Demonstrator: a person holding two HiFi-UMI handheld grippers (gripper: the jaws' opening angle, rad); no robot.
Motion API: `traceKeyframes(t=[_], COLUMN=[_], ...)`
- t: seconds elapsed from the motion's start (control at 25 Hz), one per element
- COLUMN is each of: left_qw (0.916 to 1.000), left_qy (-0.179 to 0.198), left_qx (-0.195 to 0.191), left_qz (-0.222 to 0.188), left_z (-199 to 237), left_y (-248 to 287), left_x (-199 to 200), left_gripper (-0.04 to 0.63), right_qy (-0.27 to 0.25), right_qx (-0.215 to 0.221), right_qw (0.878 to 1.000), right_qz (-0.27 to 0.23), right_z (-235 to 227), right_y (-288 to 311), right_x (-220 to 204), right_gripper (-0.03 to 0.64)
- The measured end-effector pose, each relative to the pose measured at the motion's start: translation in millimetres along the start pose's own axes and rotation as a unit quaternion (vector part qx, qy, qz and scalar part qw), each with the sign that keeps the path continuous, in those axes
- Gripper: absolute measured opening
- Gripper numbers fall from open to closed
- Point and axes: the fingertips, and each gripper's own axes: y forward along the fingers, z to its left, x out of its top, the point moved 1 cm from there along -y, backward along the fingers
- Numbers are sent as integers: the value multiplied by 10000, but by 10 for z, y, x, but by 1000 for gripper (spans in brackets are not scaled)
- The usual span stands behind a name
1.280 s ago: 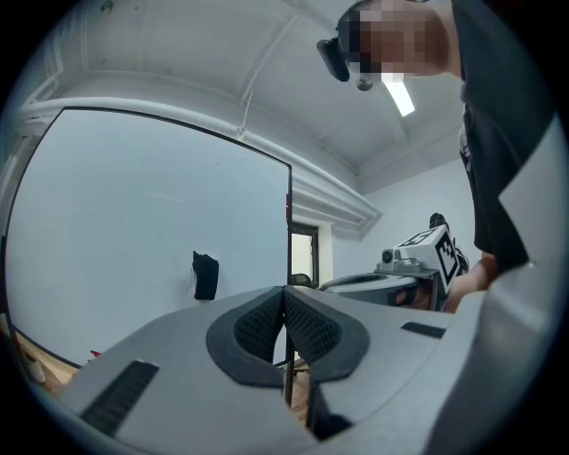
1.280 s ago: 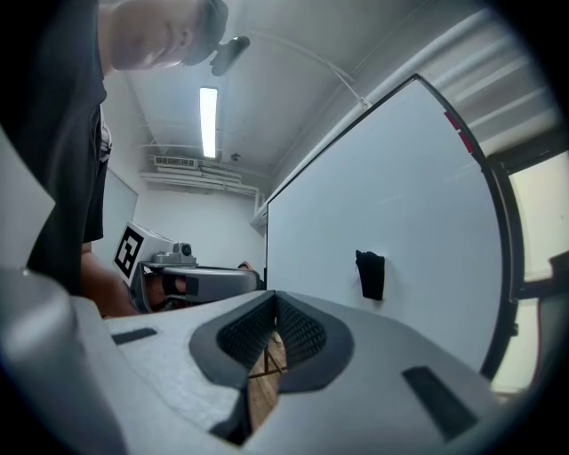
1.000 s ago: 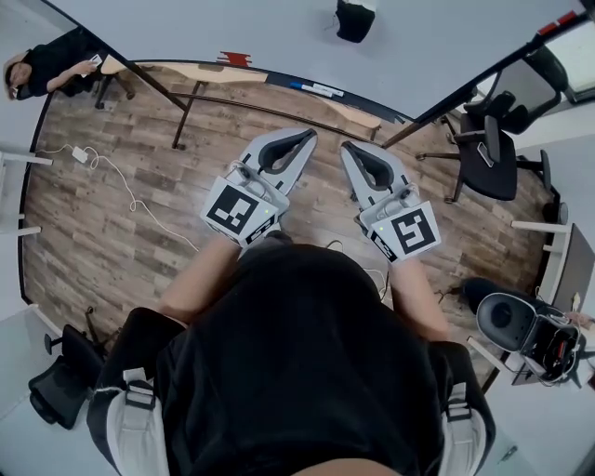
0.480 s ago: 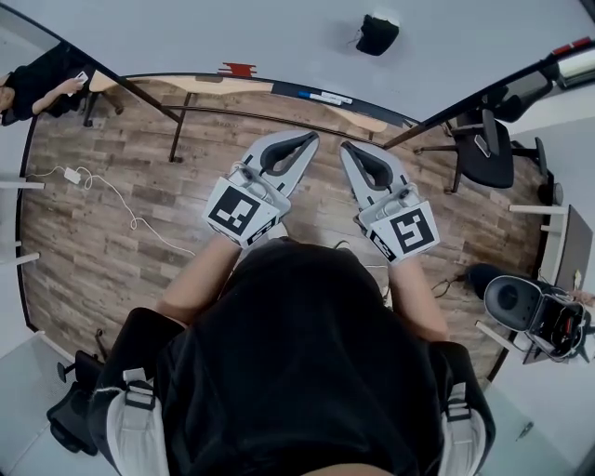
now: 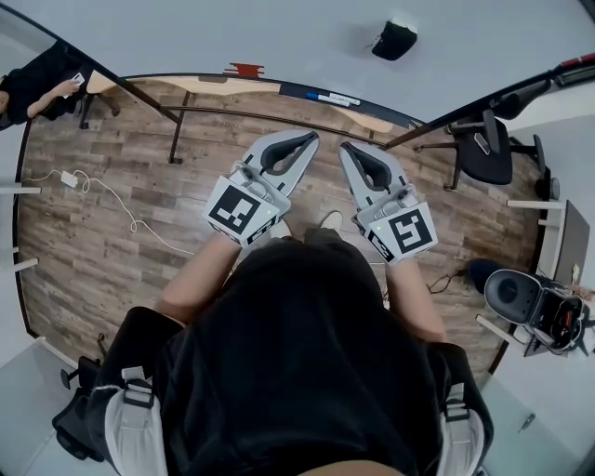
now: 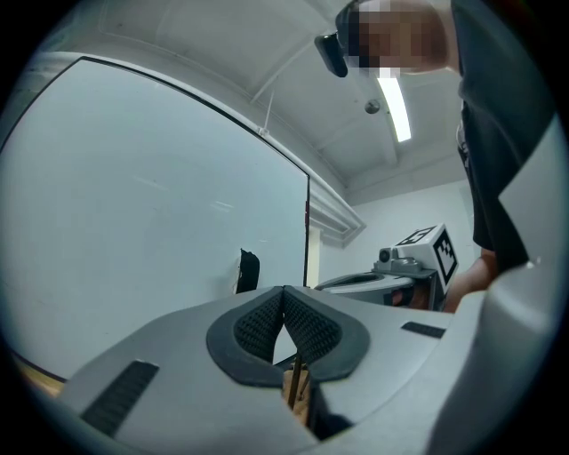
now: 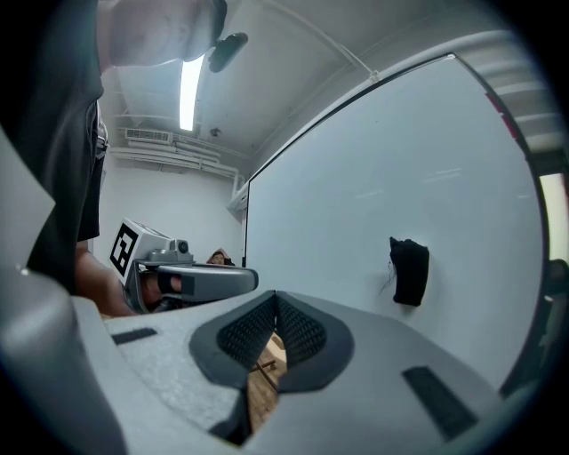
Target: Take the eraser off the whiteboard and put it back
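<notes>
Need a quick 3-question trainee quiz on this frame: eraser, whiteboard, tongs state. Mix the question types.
1. True or false: the eraser is held in the right tongs.
2. Pick one. The left tongs are: A) open and empty; B) shut with nothing between them; C) shut on the eraser.
3. Fill in: the eraser is stuck on the ____.

Key
1. False. The right tongs are shut and empty, and the eraser is well clear of them.
2. B
3. whiteboard
</notes>
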Motion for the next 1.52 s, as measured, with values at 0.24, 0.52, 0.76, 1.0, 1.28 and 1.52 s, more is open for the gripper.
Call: traceKeyframes(t=[0.24, 0.52, 0.76, 1.0, 1.28, 1.52], left_qw=[9999, 9998, 9995, 9991, 9988, 9989], left_qy=[-63, 44, 230, 353, 426, 397], left_qx=[83, 156, 221, 227, 190, -151], left_qz=[79, 93, 65, 112, 158, 173], left_z=[117, 299, 538, 712, 840, 972], left_y=[102, 467, 914, 1363, 1691, 1878], left_x=[-66, -2, 142, 207, 209, 191], left_gripper=[-5, -5, -5, -5, -5, -5], right_qy=[96, 137, 108, 138, 279, 410], right_qx=[32, -87, -125, -220, -444, -993], right_qw=[9999, 9995, 9990, 9985, 9974, 9935], right_qz=[-6, -263, -407, -487, -500, -378], right_z=[-153, -645, -1136, -1618, -2015, -2254], right_y=[92, 270, 393, 450, 476, 530], right_x=[-55, 45, 129, 170, 124, 49], right_gripper=[2, 2, 2, 2, 2, 9])
